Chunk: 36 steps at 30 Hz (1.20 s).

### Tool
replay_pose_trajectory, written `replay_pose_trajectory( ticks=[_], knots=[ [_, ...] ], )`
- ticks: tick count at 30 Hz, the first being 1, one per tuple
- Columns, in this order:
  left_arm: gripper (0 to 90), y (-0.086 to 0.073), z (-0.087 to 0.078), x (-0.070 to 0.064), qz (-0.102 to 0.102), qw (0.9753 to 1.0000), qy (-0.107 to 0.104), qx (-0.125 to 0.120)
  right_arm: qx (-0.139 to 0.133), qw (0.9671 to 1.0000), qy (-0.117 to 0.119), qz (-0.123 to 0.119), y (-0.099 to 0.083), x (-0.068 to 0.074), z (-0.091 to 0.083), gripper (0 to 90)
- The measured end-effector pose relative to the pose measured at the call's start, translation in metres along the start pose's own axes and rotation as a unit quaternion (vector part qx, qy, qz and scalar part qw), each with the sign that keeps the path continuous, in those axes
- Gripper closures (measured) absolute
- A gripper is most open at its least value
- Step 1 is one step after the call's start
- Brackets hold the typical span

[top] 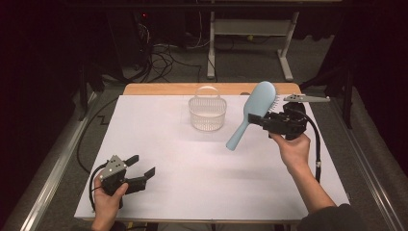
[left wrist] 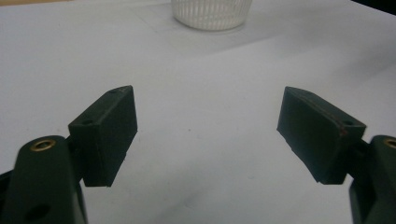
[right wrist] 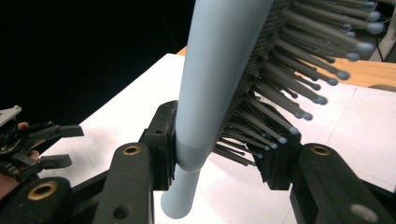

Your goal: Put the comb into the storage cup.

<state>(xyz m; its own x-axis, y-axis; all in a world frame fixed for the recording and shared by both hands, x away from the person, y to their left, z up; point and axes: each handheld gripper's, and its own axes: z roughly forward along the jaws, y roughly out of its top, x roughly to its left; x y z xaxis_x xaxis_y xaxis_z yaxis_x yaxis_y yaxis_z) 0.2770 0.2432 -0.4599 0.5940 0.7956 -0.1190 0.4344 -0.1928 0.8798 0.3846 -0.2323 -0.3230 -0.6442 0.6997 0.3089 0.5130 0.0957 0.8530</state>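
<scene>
A light blue hairbrush hangs in the air over the right side of the table, handle slanting down to the left. My right gripper is shut on the hairbrush where the handle meets the bristled head; in the right gripper view the hairbrush sits between the jaws, its grey bristles pressed against the right-hand one. A white ribbed basket with a hoop handle stands at the back centre, and the basket shows far ahead in the left gripper view. My left gripper rests open at the front left, nothing between its fingers.
The white table top has a wooden strip along its far edge. Beyond it stand a desk frame and loose cables on the floor. A metal rail runs along the table's left side.
</scene>
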Motion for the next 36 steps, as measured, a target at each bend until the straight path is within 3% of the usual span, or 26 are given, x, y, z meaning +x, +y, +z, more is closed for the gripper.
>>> replay_pose_trajectory(
  ticks=[36],
  knots=[
    [21.0,0.0,0.0,0.0,0.0,1.0,0.002,-0.002,0.004,0.9992,-0.039,-0.005,0.046,-0.005,0.039,56.1]
  ],
)
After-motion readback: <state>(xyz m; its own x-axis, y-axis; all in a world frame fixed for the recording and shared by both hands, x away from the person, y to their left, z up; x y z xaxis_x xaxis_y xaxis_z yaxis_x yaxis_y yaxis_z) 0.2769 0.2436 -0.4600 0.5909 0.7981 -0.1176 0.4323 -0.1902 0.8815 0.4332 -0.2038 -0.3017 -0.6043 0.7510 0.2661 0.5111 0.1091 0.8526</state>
